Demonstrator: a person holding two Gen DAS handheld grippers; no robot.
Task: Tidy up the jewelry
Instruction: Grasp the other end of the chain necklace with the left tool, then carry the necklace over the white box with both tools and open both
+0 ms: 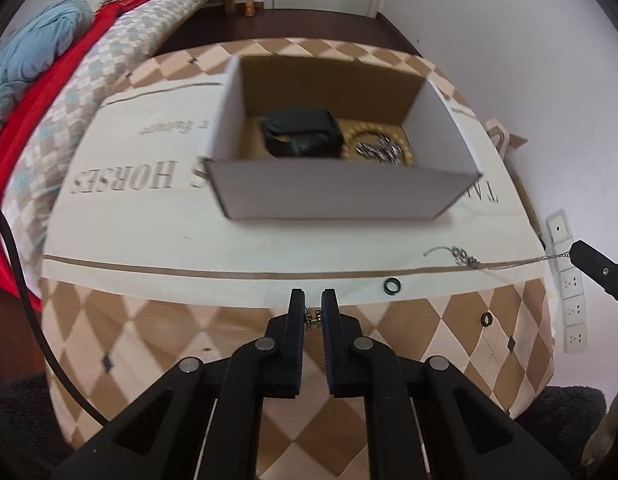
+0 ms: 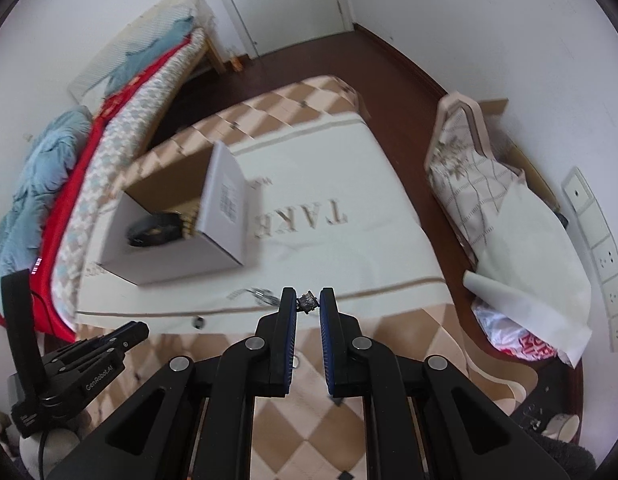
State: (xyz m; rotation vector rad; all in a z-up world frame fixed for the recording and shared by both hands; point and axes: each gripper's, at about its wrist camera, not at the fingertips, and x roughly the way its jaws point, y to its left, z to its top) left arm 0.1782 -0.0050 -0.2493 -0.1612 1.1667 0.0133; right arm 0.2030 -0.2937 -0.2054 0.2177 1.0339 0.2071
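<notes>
A white cardboard box [image 1: 341, 188] stands on the cloth-covered table [image 1: 189, 236]; it holds a dark strap [image 1: 301, 138], a gold beaded bracelet [image 1: 405, 148] and a silvery piece [image 1: 379, 150]. My left gripper [image 1: 313, 304] hovers above the front of the table, its fingers narrowly apart, with a small gold piece [image 1: 314, 318] seen in the gap. My right gripper [image 2: 307, 300] is closed on the end of a silver chain [image 1: 469, 260], which stretches taut from the table to its fingertips [image 1: 589, 260]. The box also shows in the right wrist view [image 2: 173, 256]. A black ring [image 1: 392, 286] lies on the cloth.
A second small ring [image 1: 486, 319] lies on the checkered cloth at right. A bed with red and blue bedding [image 1: 49, 80] lies at left. Wall sockets [image 1: 573, 304] are at right. A patterned cushion [image 2: 469, 176] and bags [image 2: 521, 344] stand to the right of the table.
</notes>
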